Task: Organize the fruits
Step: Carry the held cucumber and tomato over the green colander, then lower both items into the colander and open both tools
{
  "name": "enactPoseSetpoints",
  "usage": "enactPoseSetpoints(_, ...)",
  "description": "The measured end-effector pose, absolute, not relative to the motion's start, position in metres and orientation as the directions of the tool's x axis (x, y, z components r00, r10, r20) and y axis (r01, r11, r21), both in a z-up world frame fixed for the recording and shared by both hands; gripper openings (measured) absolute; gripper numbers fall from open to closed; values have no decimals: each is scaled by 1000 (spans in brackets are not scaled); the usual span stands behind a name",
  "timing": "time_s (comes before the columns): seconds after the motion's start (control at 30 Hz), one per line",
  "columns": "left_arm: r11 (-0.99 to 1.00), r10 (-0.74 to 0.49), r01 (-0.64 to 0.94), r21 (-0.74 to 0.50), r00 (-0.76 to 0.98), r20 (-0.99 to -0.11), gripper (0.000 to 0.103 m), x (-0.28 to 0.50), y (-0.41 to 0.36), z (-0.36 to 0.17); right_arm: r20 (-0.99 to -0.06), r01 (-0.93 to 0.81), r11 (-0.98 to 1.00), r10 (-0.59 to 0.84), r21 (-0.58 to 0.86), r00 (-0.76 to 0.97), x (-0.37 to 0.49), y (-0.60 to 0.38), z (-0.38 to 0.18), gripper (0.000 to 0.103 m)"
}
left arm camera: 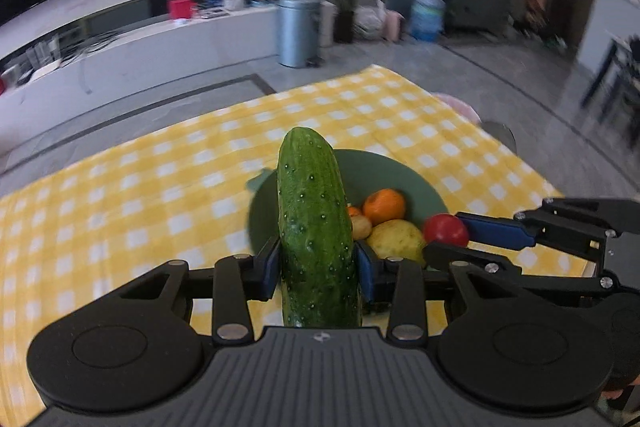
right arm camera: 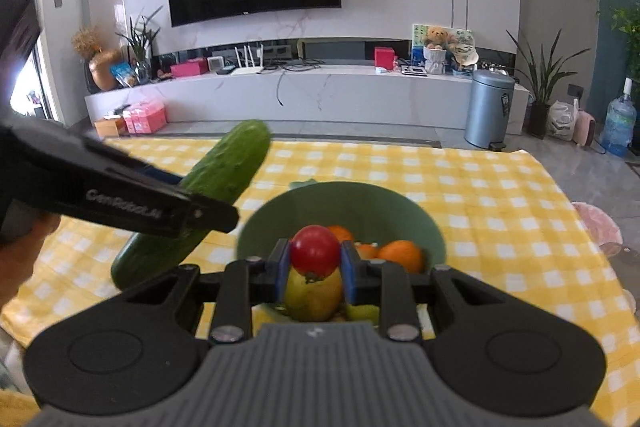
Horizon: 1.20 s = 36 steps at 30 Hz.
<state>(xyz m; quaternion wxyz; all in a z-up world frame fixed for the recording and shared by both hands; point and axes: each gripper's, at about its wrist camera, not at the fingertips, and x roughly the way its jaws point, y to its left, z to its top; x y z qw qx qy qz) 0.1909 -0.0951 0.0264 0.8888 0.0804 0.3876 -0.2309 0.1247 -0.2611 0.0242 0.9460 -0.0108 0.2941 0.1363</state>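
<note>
Only "GenRobot.AI" on left tongs

A cloth covers the bench, and a bowl stands on it. In the bowl lie two oranges and a lemon. The left claw holds a cucumber above the cloth, left of the bowl. The right claw holds a tomato over the bowl. Beyond the bench, a bin stands on the floor.
</note>
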Motion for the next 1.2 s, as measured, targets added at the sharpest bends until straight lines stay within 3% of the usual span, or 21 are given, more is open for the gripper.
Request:
enactPoseSetpoints(0.43, 803, -261, 588, 98, 494, -829, 43, 245, -137, -15, -640, -268, 962, 239, 53, 730, 178, -269, -5, 23)
enactPoseSetpoints(1.03, 788, -288, 615, 24, 403, -869, 45, 268, -131, -44, -683, -279, 958, 246, 63, 688, 234, -281, -26, 23)
enactPoseSetpoints(1.13, 790, -283, 612, 35, 414, -865, 52, 266, -130, -44, -689, -290, 956, 241, 47, 684, 241, -281, -27, 23)
enactPoseSetpoints(1.2, 782, -284, 622, 44, 419, -862, 64, 264, -130, -42, -696, -294, 955, 243, 48, 675, 248, -279, -27, 23)
